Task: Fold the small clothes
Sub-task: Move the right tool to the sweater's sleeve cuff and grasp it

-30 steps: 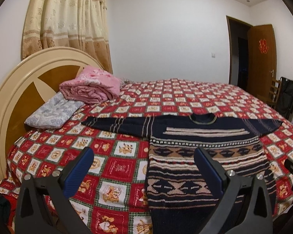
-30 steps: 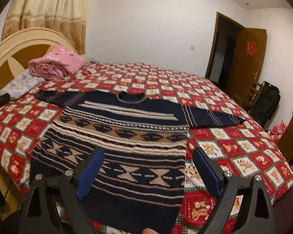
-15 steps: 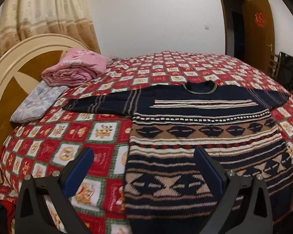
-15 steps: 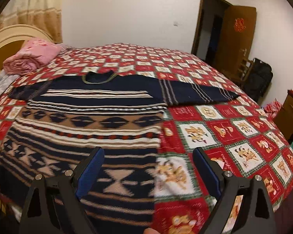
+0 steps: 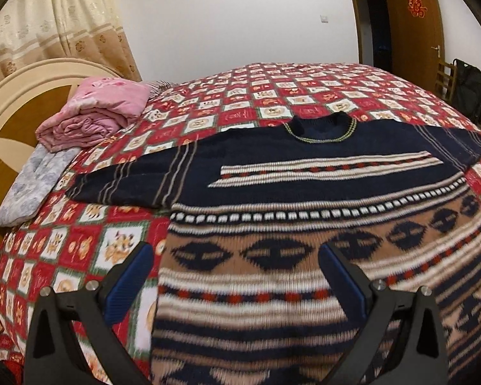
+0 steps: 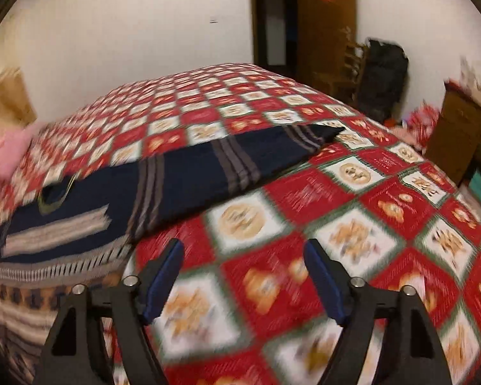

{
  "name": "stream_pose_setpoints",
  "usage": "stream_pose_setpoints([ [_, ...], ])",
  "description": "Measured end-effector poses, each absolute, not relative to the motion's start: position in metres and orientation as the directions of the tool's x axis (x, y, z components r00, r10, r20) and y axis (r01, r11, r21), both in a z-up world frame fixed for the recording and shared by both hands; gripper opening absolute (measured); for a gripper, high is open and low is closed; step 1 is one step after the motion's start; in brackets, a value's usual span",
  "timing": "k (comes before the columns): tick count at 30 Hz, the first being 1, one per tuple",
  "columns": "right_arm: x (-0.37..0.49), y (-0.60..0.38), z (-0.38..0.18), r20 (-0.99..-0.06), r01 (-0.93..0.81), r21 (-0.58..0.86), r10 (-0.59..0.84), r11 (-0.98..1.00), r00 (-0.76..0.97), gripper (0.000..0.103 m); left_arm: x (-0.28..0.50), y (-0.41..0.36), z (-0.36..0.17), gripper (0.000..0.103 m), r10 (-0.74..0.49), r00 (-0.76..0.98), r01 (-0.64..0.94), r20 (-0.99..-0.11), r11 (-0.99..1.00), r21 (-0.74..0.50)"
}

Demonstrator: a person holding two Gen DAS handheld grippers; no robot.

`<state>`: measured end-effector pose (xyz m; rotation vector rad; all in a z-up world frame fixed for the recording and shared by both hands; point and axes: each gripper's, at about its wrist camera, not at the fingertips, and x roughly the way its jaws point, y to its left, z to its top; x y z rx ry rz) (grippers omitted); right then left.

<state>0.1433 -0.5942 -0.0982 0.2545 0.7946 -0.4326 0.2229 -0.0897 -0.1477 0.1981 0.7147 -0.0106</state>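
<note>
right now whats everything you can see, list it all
sweater: 1, navy with tan, white and red bands, spread flat on the bed, sleeves out
bedspread: 1, red and white checks, covers the bed
blanket: 1, pink, folded, by the headboard
pillow: 1, grey-white, beside the blanket
headboard: 1, cream and wood, end of the bed
curtain: 1, beige, behind the headboard
door: 1, brown, open, far wall
chair: 1, wooden, by the door
bag: 1, black, beside the chair
cabinet: 1, brown, blurred, beside the bed
left gripper: black, blue pads, open over the sweater's edge
right gripper: same, closing, nothing between its pads, over bare bedspread
</note>
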Motion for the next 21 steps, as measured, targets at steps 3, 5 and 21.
stream_pose_setpoints([
  [3, 0.167, -0.645, -0.101, -0.741, 0.536, 0.121, -0.284, 0.835, 0.608, 0.065, 0.242, -0.095, -0.149, 0.103, 0.062, 0.758, 0.071, -0.649, 0.982, 0.177],
  [5, 0.186, -0.674, -0.106, -0.750, 0.583, 0.144, -0.296, 0.799, 0.591, 0.062, 0.256, -0.097, -0.149, 0.103, 0.064, 0.755, 0.065, -0.652, 0.983, 0.172],
  [21, 0.268, -0.840, -0.159, -0.748, 0.721, 0.384, -0.265, 0.576, 0.609, 0.055, 0.317, -0.098, -0.164, 0.103, 0.102, 0.736, -0.011, -0.669, 0.990, 0.139],
])
